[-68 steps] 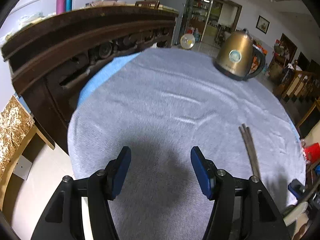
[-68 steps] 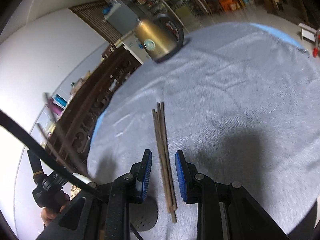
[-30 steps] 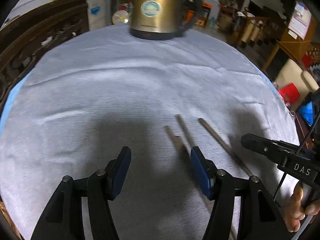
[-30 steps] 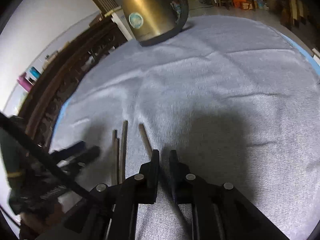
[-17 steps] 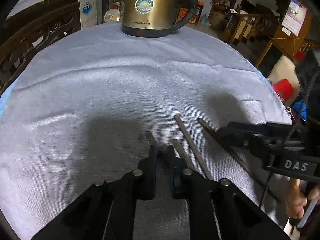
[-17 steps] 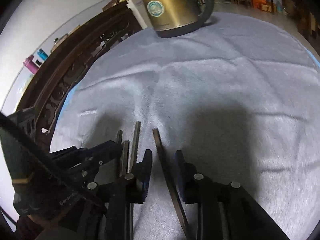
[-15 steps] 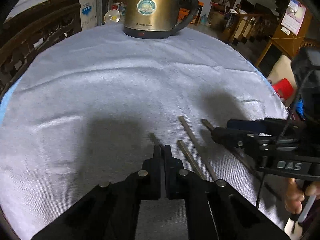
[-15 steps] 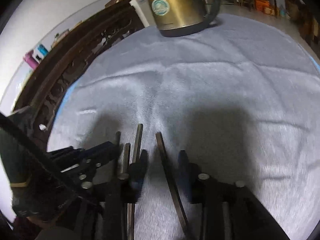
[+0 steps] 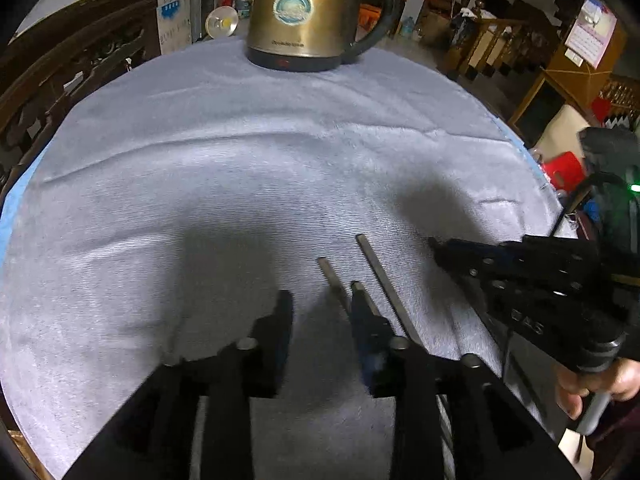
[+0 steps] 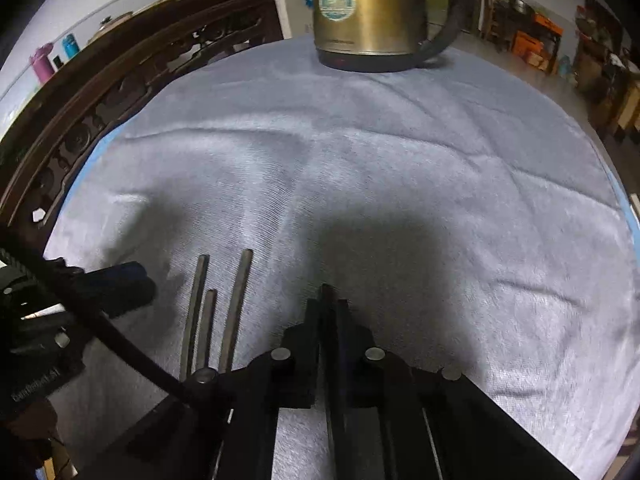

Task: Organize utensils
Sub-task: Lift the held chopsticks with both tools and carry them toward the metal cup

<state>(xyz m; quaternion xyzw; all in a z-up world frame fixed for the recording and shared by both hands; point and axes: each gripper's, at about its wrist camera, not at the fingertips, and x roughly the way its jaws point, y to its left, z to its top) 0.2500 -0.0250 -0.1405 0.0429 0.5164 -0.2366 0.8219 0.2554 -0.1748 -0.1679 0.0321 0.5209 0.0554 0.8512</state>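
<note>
Clamping one chopstick point(image 10: 327, 294) to separate it, the right gripper point(image 10: 329, 312) works beside three chopsticks point(image 10: 236, 304) lying on the cloth-covered counter point(image 10: 400, 168); the left gripper point(image 9: 320, 312) is opening, empty, just beside them.

A brass-coloured kettle point(image 9: 308, 16) stands on the far side of a grey cloth point(image 9: 200, 160).

Kettle point(image 9: 306, 12) glossy brass-toned metal; tablecloth point(image 9: 240, 152) matt, ribbed grey cloth; chopsticks point(image 10: 236, 308) dull dark wood.
</note>
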